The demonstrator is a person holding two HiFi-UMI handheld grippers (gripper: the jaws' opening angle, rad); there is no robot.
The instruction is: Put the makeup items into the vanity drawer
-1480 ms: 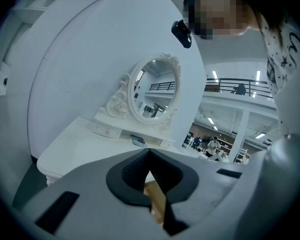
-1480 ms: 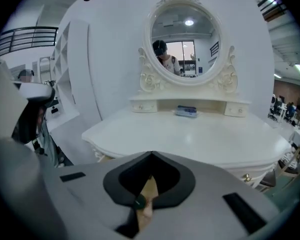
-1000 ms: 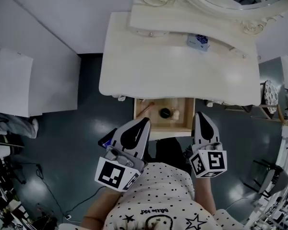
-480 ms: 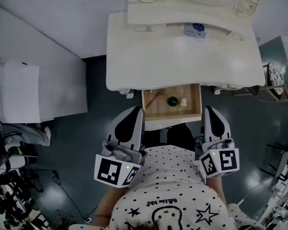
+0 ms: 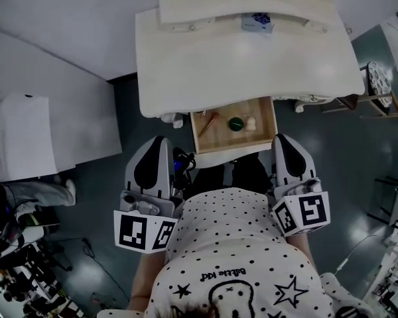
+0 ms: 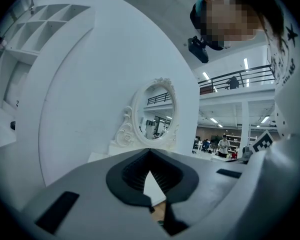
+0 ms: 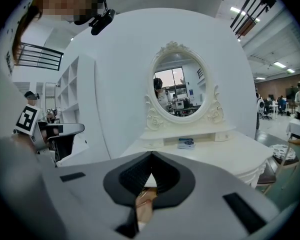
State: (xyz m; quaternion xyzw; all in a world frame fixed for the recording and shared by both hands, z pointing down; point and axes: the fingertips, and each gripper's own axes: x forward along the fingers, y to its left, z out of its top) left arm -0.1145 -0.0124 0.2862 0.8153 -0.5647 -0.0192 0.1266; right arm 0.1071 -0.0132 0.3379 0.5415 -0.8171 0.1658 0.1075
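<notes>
Dark grey-blue floor [image 5: 331,151] surrounds a white vanity bench [image 5: 239,65], which stands against a pale wall under an oval mirror [image 7: 179,91] in a carved white frame. Beneath the front edge of the bench, a wooden drawer [image 5: 219,139] is pulled out toward the person. Three makeup items lie in it:
- a makeup brush [image 5: 208,122] with a reddish handle lies slanted at the drawer's left side;
- a dark green round pot [image 5: 236,124] sits near the middle;
- a small pale item [image 5: 251,121] sits just beside the pot on the right, too blurred to name.

On the bench top, close to the mirror's base, is a small blue-and-white box [image 5: 257,20], well apart from the drawer.

The person, in a polka-dot shirt [image 5: 232,244], holds both tools close to the body, one on each side of the drawer's front. The left claw [image 5: 156,141] points toward the bench. Its jaws are pressed together and nothing is between them. The right claw [image 5: 288,138] is likewise closed tight and empty, and its tips are near the drawer's right front corner. Neither claw touches the drawer or anything in it.
</notes>
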